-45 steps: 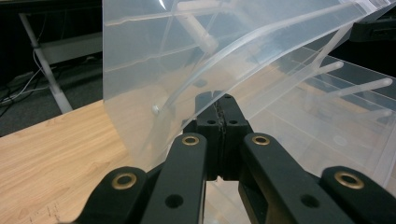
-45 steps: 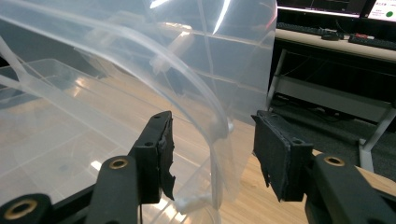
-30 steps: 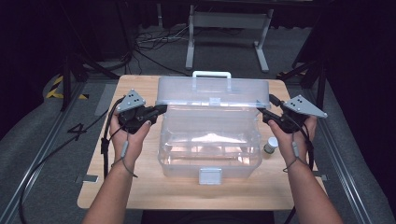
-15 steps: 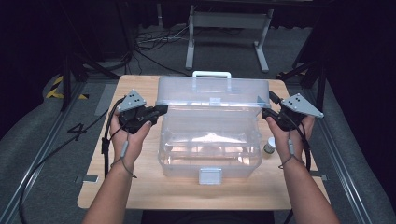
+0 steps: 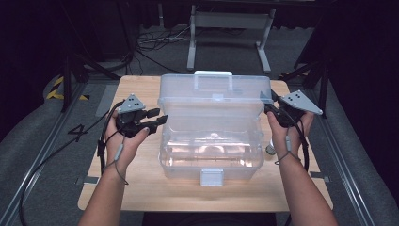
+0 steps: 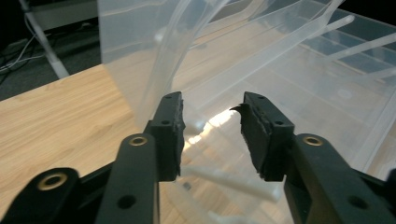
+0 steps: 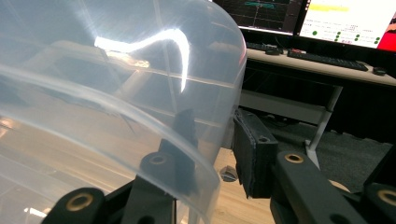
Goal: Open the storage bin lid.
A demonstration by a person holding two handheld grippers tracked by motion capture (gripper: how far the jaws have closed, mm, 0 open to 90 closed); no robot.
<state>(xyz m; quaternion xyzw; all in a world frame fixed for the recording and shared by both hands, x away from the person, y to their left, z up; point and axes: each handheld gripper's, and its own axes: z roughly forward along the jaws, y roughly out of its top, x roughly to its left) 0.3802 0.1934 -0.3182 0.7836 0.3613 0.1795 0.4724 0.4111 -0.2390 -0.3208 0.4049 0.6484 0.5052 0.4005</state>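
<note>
A clear plastic storage box (image 5: 211,153) stands in the middle of the wooden table (image 5: 141,188), its lid (image 5: 211,101) raised upright. My left gripper (image 5: 157,117) sits at the lid's left edge. Its jaws have just been opening and now stand open (image 6: 210,126), with the lid's edge (image 6: 154,79) just off the left pad and nothing pinched. My right gripper (image 5: 267,107) is at the lid's right edge. Its jaws (image 7: 215,135) have just been closing; the lid's curved wall (image 7: 140,70) runs between them, with a gap still showing at the pads.
A small round object (image 5: 270,149) lies on the table just right of the box. The lid carries a white handle (image 5: 214,74), and a latch (image 5: 211,176) hangs at the box's front. A metal stand (image 5: 226,28) and cables are behind the table.
The left jaws have spread apart and let go of the lid's left edge. The right jaws have narrowed around the lid's right edge. Both hands and the lid stay in place.
</note>
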